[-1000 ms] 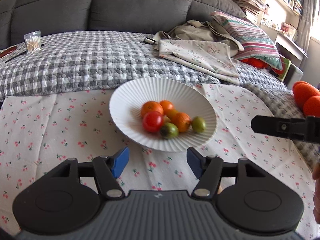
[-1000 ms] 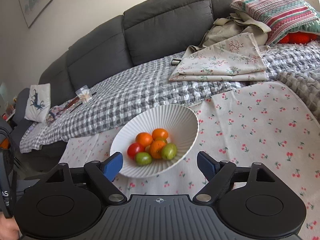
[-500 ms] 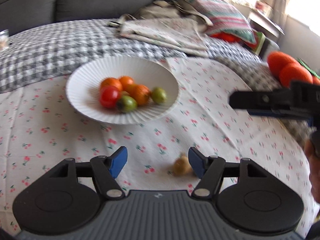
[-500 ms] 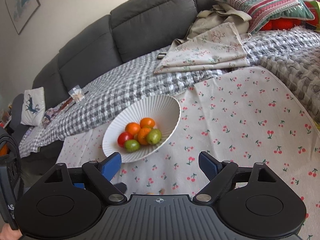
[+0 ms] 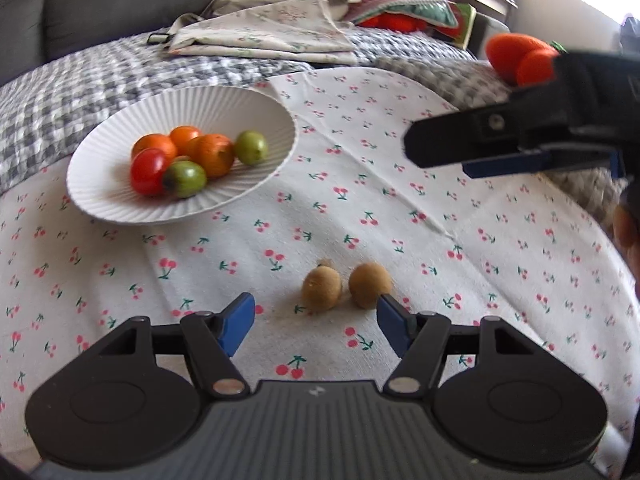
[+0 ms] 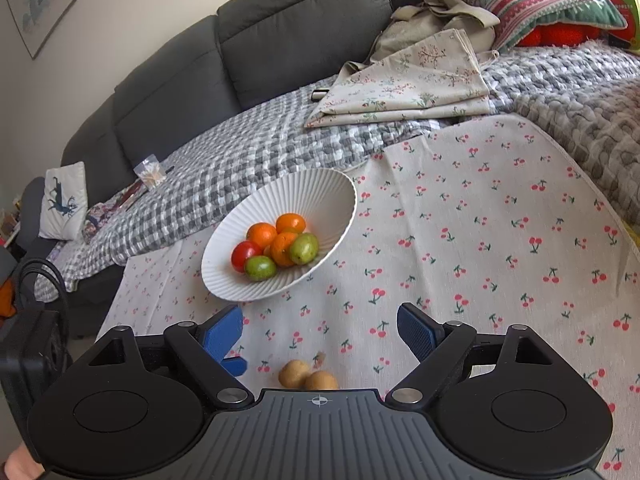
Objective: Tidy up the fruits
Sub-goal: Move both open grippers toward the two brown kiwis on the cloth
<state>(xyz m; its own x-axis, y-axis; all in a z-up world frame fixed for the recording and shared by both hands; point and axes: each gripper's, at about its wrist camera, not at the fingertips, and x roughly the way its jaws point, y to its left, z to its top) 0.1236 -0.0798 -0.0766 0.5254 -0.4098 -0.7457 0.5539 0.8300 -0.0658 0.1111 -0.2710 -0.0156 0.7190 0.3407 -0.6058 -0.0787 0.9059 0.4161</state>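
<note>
Tongs of left gripper (image 5: 314, 320) and right gripper (image 6: 320, 332) both spread, empty, above two brown fruits (image 5: 346, 286) near cloth's (image 5: 440, 240) front edge.

Left gripper (image 5: 316, 320) now lower and swung right across cherry-print cloth (image 5: 400, 208); white bowl (image 5: 100, 200) shifts from centre to upper left of left wrist view. Two brown fruits (image 5: 346, 286), unseen a second ago, now lie just ahead of its blue fingertips (image 5: 236, 322). Right gripper (image 6: 320, 336) sits closer in left view. Right wrist view: bowl farther off, brown fruits newly visible at lower edge.
</note>
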